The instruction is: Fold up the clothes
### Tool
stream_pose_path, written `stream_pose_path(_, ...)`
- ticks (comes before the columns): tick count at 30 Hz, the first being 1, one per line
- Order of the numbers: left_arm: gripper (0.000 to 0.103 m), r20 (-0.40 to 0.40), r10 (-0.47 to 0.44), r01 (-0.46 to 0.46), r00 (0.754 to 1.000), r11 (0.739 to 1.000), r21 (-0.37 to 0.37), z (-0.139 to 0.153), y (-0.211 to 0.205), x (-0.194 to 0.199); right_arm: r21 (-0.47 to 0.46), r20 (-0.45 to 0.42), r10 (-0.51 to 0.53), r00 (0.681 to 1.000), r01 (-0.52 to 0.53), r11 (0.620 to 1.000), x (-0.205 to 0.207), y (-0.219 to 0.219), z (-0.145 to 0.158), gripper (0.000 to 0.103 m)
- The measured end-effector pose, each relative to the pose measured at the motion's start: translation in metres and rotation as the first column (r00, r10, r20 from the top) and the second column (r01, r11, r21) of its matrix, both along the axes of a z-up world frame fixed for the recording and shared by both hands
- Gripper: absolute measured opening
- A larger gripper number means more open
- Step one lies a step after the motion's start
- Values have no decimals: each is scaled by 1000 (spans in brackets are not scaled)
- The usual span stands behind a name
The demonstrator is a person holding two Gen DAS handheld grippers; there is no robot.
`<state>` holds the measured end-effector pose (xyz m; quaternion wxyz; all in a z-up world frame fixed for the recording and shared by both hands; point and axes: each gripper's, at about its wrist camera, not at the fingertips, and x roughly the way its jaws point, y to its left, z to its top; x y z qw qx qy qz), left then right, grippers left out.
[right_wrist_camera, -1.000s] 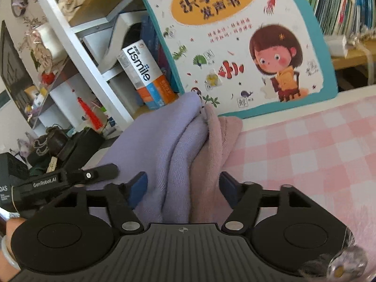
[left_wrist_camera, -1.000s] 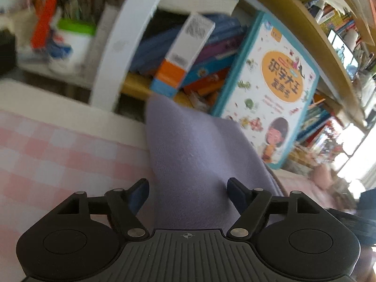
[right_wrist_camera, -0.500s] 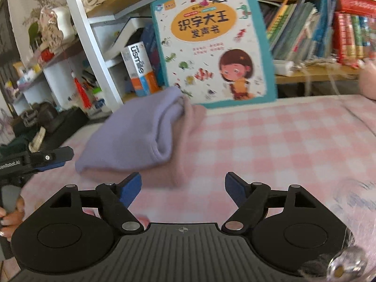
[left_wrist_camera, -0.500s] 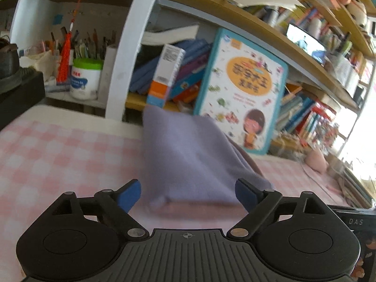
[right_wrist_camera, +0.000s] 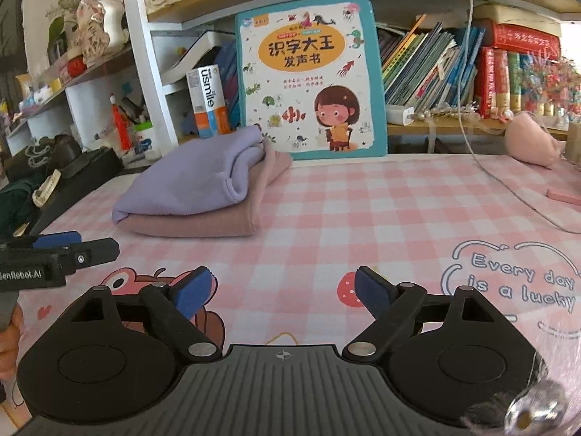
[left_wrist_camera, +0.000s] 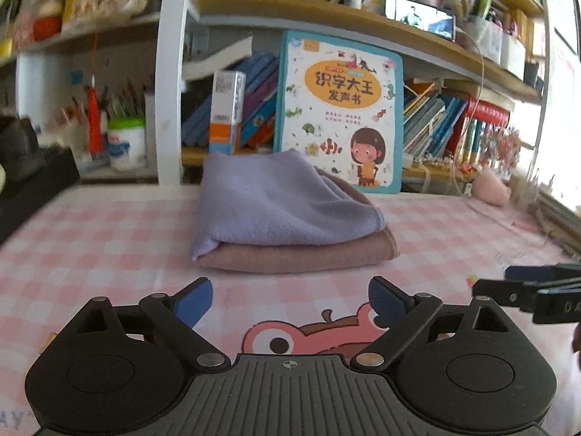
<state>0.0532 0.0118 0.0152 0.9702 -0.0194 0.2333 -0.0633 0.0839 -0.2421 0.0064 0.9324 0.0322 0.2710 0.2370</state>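
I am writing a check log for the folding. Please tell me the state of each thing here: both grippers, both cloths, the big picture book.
left gripper: open, empty, clear of the cloths
right gripper: open, empty
purple cloth: folded, lying on the pink one
pink cloth: folded, flat on the table
picture book: closed, upright against the shelf

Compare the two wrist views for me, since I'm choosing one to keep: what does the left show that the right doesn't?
Only the left wrist view shows the small screen on the upper shelf. Only the right wrist view shows the "Every day is a lucky" print and the white cable across the tablecloth. Both show the folded lilac garment stacked on the pink one, the picture book behind, and both claws open.
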Motion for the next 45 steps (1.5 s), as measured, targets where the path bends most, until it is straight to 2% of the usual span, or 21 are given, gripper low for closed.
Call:
stream_pose_path(3, 96, 27, 22, -23, 999, 999, 34, 0, -6, -2, 4, 21, -30, 999, 29, 1000, -3, -1, -1, 88)
stream_pose_path(8, 98, 27, 32, -33, 999, 999, 42, -4, -12, -1, -12, 54, -75, 996, 76, 997, -6, -2, -3, 90)
stream_pose_path(17, 99, 29, 36, -39, 999, 995, 88, -9, -18, -2, -74, 101, -85, 991, 93, 993, -9, 5, -4, 91)
stream_pose_path(22, 99, 33, 32, -35, 999, 995, 94, -9, -19, -3, -109, 127, -89, 988, 103, 989, -11, 9, -5, 96)
stream_pose_path(27, 103, 26, 57, -59, 998, 993, 103, -9, -19, -1, -134, 137, -103, 985, 122, 983, -12, 12, -5, 100)
stream_pose_path(45, 103, 22, 66, -68, 998, 990, 123, -9, -22, -1, -139, 134, -119, 984, 137, 981, -11, 11, -5, 102)
